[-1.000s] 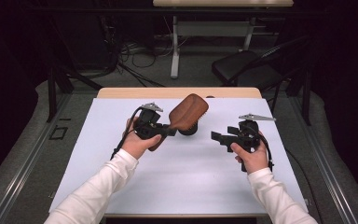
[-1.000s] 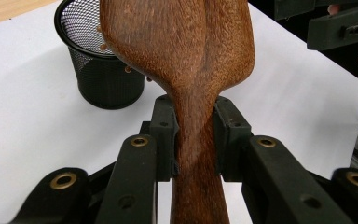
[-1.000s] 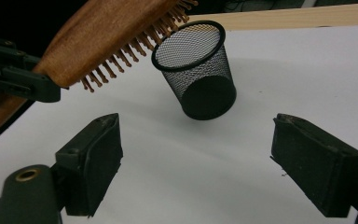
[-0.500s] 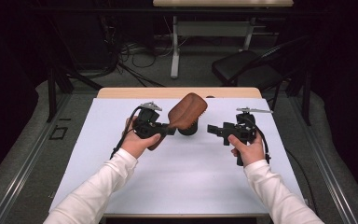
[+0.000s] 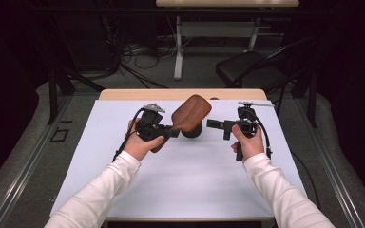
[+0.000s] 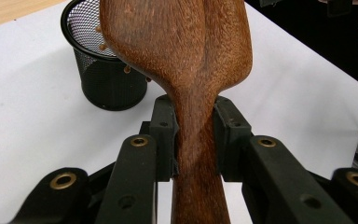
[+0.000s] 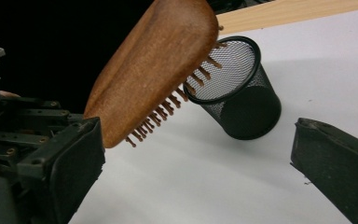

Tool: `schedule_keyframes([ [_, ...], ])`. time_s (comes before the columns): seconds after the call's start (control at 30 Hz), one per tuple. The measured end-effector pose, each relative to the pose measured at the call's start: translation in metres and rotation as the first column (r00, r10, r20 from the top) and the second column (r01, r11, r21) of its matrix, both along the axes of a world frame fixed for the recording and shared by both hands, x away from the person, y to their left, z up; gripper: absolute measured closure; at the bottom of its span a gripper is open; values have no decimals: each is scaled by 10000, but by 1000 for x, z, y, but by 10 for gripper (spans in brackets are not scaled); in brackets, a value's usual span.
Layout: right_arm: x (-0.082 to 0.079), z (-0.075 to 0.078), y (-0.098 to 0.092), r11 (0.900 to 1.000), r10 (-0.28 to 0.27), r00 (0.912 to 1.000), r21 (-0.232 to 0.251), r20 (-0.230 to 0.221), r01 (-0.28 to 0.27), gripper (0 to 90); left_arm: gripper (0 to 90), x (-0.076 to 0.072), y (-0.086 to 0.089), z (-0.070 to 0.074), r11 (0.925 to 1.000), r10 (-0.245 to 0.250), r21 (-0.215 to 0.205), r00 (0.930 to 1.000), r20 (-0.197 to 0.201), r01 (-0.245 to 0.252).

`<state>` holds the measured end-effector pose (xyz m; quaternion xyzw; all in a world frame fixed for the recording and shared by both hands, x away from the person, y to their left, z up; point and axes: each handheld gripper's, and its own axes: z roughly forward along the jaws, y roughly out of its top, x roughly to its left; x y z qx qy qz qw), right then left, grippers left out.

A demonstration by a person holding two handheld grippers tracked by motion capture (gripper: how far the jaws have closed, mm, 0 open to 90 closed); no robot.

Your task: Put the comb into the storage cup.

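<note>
No readable text, label, brand, number or sign anywhere: none on the wooden hairbrush [image 5: 190, 113], none on the black mesh cup [image 7: 235, 91] beside it, none on the white desk [image 5: 190, 180] beneath.
</note>
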<state>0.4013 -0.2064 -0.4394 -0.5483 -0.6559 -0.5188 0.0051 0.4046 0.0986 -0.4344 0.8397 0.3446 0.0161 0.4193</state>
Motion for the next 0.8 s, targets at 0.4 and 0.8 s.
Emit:
schedule_keyframes([
  [0.4,16,-3,5,9942,-122,9982,1063,-582,184,0,726,0,-4,-1,9999,-118,-58,9999,-5,118],
  [0.8,25,-8,11,9926,-148,9970,1194,-764,238,0,727,-1,-10,-3,9995,-203,-222,9998,-41,202],
])
